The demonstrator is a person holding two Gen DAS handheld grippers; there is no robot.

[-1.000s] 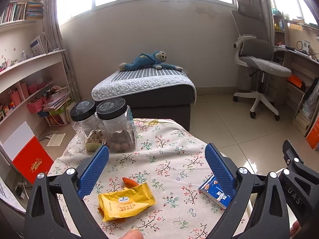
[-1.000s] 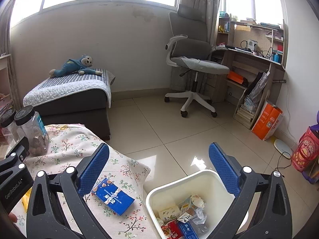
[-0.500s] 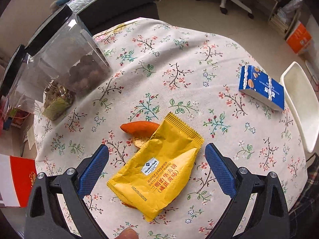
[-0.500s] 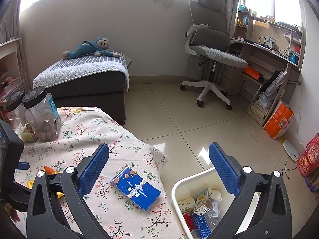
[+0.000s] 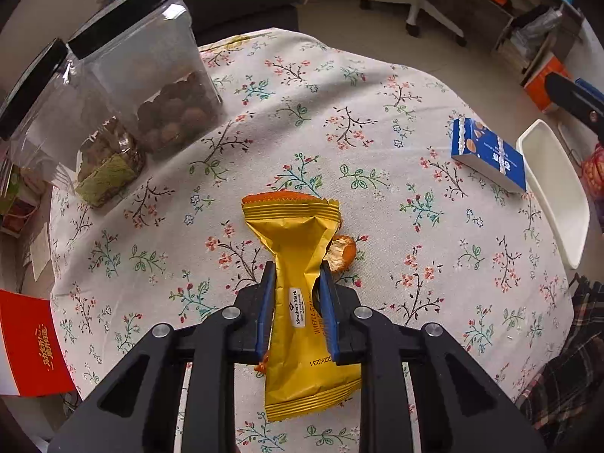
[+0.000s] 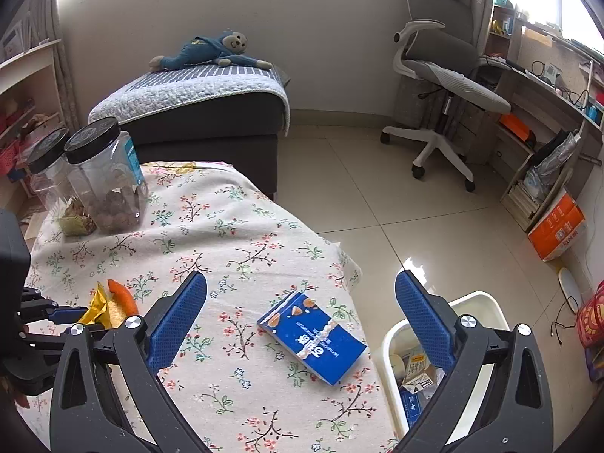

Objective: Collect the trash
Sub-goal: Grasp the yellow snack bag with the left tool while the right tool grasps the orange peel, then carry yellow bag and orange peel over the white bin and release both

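Yellow wafer wrapper (image 5: 302,302) near the table's (image 5: 377,120) front edge is getting pinched as we are closing our left gripper (image 5: 294,268) on it; our right gripper (image 6: 302,302) is hovering wide open above the blue box (image 6: 313,336) by the right edge.

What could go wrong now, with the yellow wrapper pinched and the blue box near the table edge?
1. The left gripper jaws are closing on the yellow wrapper; the orange peel touching it may be dragged along or fall off.
2. The blue box lies close to the table edge; a nudge from the open right gripper might push it off, perhaps missing the white bin.
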